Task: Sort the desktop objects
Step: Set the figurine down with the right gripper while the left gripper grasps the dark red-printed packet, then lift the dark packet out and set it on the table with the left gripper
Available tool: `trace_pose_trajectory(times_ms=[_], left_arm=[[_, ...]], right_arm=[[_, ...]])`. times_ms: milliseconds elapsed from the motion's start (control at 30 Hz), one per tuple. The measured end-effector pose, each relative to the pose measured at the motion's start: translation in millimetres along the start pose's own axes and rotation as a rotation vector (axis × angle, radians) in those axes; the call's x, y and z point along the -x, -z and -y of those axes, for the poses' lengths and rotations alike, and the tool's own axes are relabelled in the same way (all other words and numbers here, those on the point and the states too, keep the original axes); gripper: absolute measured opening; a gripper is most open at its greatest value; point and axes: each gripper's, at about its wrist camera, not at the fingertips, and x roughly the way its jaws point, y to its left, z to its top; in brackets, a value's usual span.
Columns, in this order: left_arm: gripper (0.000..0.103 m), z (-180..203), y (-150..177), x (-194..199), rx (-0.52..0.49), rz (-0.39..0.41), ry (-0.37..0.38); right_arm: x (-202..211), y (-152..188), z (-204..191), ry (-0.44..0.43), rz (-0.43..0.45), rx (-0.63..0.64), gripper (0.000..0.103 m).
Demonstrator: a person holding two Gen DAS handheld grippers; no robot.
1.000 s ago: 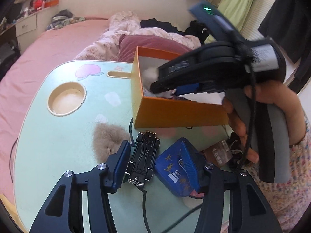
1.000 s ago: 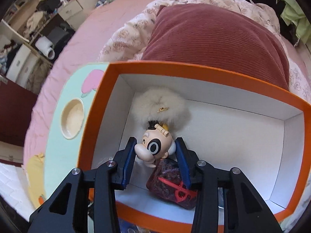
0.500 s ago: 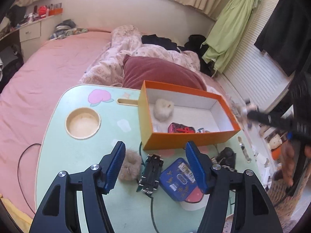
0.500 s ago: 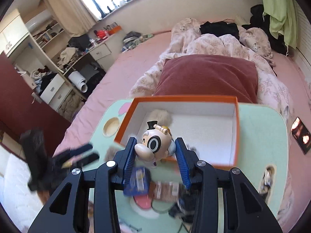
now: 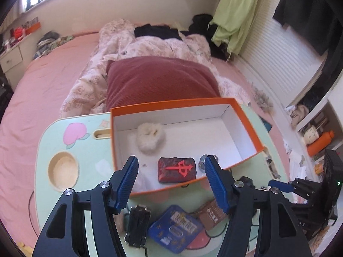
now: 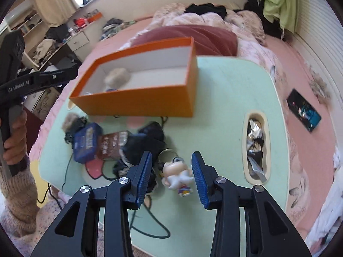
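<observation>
An orange box (image 5: pixel 246 120) with a white inside stands on the green lap table (image 5: pixel 45 145). It holds a white fluffy pompom (image 5: pixel 150 136), a dark red tile with a red mark (image 5: pixel 176 169) and a small metal piece (image 5: pixel 202 160). My left gripper (image 5: pixel 170 181) is open above the box's near wall. My right gripper (image 6: pixel 171 174) is open over the table's near edge, its fingers on either side of a small cartoon figure (image 6: pixel 176 176) that lies on the table. The box also shows in the right wrist view (image 6: pixel 137 100).
On the table in front of the box lie a black toy car (image 5: pixel 137 224), a blue tin (image 5: pixel 173 228), a brown packet (image 5: pixel 211 216), a dark tangle with cable (image 6: pixel 145 145) and a beige pompom (image 6: pixel 69 121). A round cup recess (image 5: pixel 62 169) is at left, a slot with foil items (image 6: pixel 255 141) at right. Bed and red pillow (image 5: pixel 158 81) lie behind.
My right gripper has swung away from the box to the table's near edge and opened; the figure it held now lies between its fingers. My left gripper has risen over the box.
</observation>
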Motion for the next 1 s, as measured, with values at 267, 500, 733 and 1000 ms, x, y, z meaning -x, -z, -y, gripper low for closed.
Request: trace_pose_trajectory(times_ms=[267,500,733,1000], left_arm=[[0.054,6,-15,-65,0.002,-0.187,-0.024],[0.046,1,-18,-83,0.047,-0.319,0.023],[0.059,-6,-21,-80,0.129,-0.363,0.131],[0.062,14,-5,-106,0.049,-0.375,0.026]], right_arm=[[-3,4,13,-0.131,0.054,-0.060,0.041],[19,1,9,-0.163,0.131,-0.066,0.041],[10,-1,9,-0.187,0.108,-0.082,0.041],[8,0,12,-0.197,0.107,-0.104,0.041]])
